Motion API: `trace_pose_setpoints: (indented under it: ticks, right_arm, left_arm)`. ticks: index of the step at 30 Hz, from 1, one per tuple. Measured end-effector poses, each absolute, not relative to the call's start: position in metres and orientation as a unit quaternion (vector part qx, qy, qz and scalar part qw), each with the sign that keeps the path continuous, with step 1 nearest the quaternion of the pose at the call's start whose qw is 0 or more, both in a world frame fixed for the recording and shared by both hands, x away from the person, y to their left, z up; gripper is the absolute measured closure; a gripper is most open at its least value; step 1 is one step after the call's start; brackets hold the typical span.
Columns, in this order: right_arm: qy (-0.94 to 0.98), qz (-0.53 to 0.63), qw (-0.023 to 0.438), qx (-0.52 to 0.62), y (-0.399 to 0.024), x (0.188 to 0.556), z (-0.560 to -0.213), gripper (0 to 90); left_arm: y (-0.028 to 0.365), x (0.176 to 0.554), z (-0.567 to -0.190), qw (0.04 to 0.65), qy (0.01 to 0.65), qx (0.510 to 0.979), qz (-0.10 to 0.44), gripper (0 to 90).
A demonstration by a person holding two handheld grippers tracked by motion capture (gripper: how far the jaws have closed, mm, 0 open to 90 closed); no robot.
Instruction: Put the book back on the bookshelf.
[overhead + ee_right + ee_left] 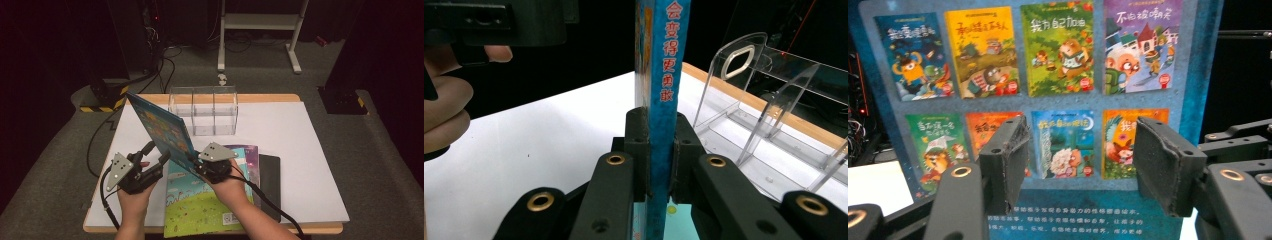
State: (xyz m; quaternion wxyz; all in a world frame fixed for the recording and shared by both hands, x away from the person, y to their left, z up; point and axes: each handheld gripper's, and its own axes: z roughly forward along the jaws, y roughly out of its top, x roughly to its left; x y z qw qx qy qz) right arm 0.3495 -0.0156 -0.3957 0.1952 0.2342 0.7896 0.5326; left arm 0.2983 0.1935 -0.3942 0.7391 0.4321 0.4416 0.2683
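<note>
My right gripper (659, 150) pinches the upright book (162, 127) by its spine above the table (300, 150). My left gripper (1075, 155), spread, faces its cover. I should keep it vertical and steer toward the rack (202, 110).

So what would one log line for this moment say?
right claw: shut on book | left claw: open, beside book | rack: empty | stack: on table

Blue book (162, 125) with colourful picture-cover grid, red spine lettering; black tongs (658, 150)
</note>
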Motion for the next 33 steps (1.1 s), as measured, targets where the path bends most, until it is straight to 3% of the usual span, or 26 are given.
trace_pose_setpoints:
  ticks: [33]
  right_arm:
    - [0.797,0.533,0.171,0.225,-0.002,0.34,-0.401,74.2]
  left_arm:
    - [0.176,0.282,-0.381,0.769,0.41,0.425,0.243,26.4]
